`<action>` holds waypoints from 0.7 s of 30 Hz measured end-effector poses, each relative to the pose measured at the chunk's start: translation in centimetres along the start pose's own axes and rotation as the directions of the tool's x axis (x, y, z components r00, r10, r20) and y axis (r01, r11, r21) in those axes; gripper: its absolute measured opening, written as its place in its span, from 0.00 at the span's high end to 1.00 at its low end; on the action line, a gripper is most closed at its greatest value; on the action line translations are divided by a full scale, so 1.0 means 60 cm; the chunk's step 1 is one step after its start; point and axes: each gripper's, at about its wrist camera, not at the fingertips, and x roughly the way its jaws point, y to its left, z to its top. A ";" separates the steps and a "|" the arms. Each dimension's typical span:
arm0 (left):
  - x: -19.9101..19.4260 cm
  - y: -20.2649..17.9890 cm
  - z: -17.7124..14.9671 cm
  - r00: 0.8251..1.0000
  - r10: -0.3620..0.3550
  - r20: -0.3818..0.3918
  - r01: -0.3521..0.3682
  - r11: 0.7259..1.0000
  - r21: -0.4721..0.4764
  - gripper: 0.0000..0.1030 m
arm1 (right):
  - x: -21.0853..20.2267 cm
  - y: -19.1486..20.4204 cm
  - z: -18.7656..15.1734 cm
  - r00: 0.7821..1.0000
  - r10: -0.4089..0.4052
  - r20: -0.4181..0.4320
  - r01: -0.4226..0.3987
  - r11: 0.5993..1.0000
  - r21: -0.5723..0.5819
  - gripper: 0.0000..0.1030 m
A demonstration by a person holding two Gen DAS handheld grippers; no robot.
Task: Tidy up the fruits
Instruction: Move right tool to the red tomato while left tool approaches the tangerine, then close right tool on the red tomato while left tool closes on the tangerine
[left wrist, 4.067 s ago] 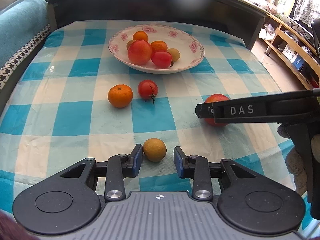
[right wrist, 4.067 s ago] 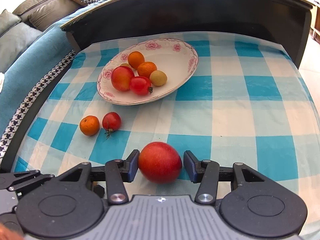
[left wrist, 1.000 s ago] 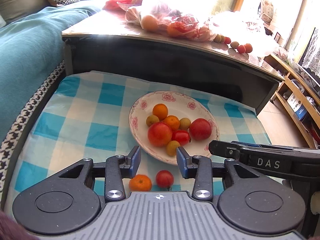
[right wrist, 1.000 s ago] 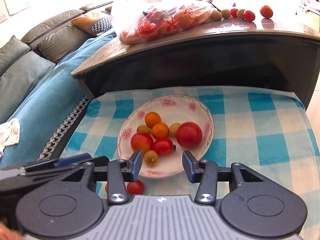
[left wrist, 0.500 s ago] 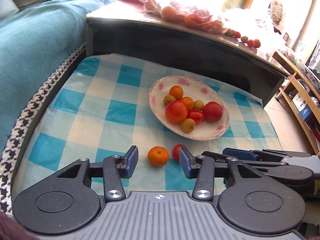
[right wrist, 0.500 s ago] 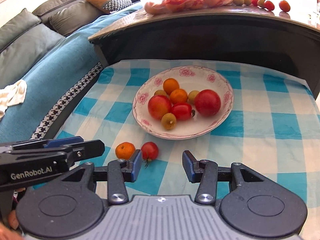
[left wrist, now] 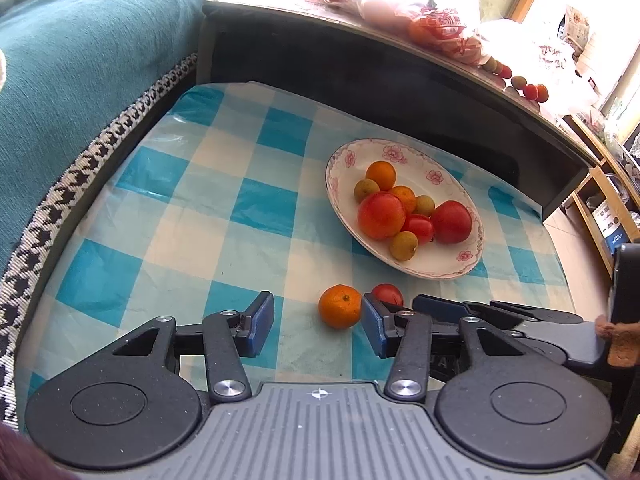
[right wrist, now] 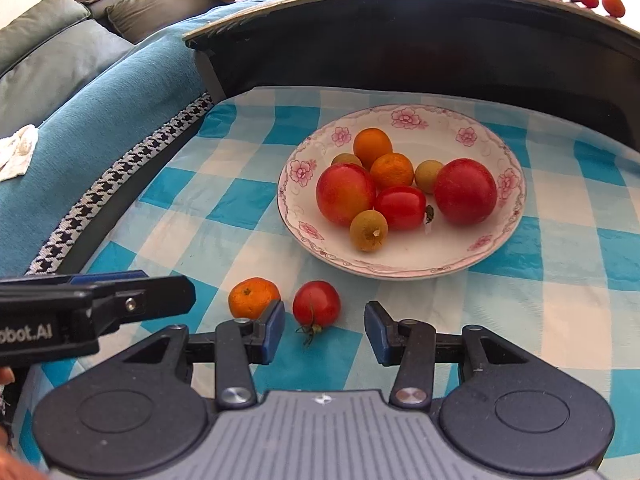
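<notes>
Both tongs hang low over the near part of the checked tablecloth (right wrist: 240, 200), each spread wide and holding nothing. Left tongs (left wrist: 318, 326) have the loose tangerine (left wrist: 339, 306) lying on the cloth between their blue pads, nearer the right pad, not touched by either as far as I can see. Right tongs (right wrist: 325, 330) frame the loose tomato (right wrist: 316, 303) in the same way; its green stem trails toward the near edge, and it lies closer to the left pad. From the right-hand camera the tangerine (right wrist: 253, 297) lies just left of the tomato, partly behind that left pad. From the left-hand camera the tomato (left wrist: 387, 294) peeks out behind the right pad, with the right tongs' dark fingers reaching in beside it.

Farther back on the tabletop stands a white plate (right wrist: 500, 240) with pink flowers round its rim. On it lie two large red fruits (right wrist: 465, 191), another tomato (right wrist: 400, 207), two tangerines (right wrist: 391, 170) and three small yellow-brown round fruits (right wrist: 368, 230), all clustered together. Beyond the plate rises a dark raised ledge (right wrist: 440, 40) with more small fruits lined along its top. A teal sofa (left wrist: 80, 60) runs along the left side.
</notes>
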 end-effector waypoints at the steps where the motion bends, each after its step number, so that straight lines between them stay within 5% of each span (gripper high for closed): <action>1: 0.002 0.001 0.000 1.000 0.003 -0.002 -0.003 1.000 0.000 0.45 | 0.005 0.000 0.001 1.000 0.006 -0.004 -0.006 1.000 0.001 0.56; 5: 0.009 0.005 -0.002 1.000 0.015 -0.013 -0.016 1.000 -0.003 0.44 | 0.020 0.008 0.001 1.000 -0.004 0.010 0.004 0.999 -0.036 0.59; 7: 0.013 0.006 -0.003 1.000 0.019 -0.018 -0.019 1.000 -0.002 0.44 | 0.022 0.010 0.002 1.000 -0.017 0.017 0.018 0.998 -0.053 0.71; 13: 0.025 0.002 -0.005 1.000 0.016 -0.026 -0.016 1.000 0.007 0.44 | 0.009 0.000 0.000 0.999 -0.042 0.001 0.042 0.997 -0.068 0.71; 21: 0.061 -0.039 -0.018 1.000 0.023 -0.021 -0.020 0.991 0.134 0.49 | -0.059 -0.036 -0.025 0.995 -0.096 -0.035 0.093 0.993 -0.075 0.71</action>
